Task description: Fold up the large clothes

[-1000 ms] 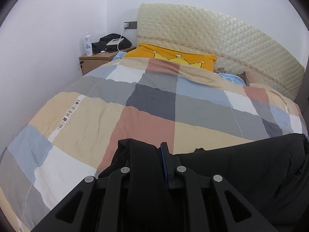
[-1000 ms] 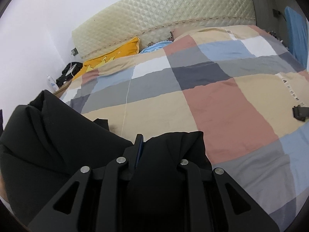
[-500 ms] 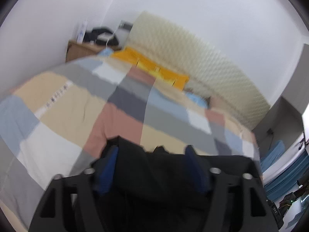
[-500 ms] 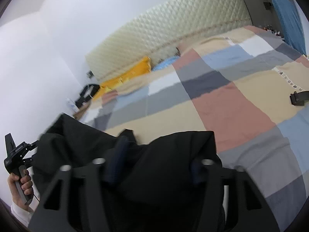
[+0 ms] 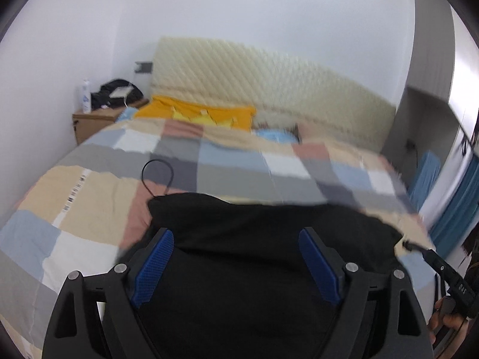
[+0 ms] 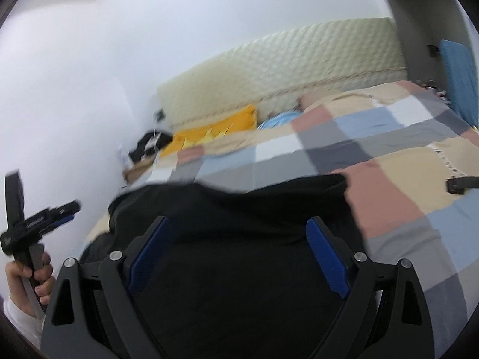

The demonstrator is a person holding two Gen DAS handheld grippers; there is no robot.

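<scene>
A large black garment (image 5: 254,233) lies spread on the near part of a bed covered by a checked quilt (image 5: 98,197). It also shows in the right wrist view (image 6: 239,215). My left gripper (image 5: 236,266) is open above the garment's left part, its blue pads wide apart. My right gripper (image 6: 236,257) is open above the garment's right part, holding nothing. The right gripper also shows at the right edge of the left wrist view (image 5: 437,272), and the left gripper at the left edge of the right wrist view (image 6: 42,218).
A quilted headboard (image 5: 269,89), a yellow pillow (image 5: 197,113) and a blue one (image 5: 275,134) are at the far end. A bedside table (image 5: 95,119) with a bottle and a black bag stands far left. A small black object (image 6: 461,184) lies on the quilt at right.
Both grippers have opened and let go of the black garment, then lifted and pulled back. The garment now lies flatter on the quilt.
</scene>
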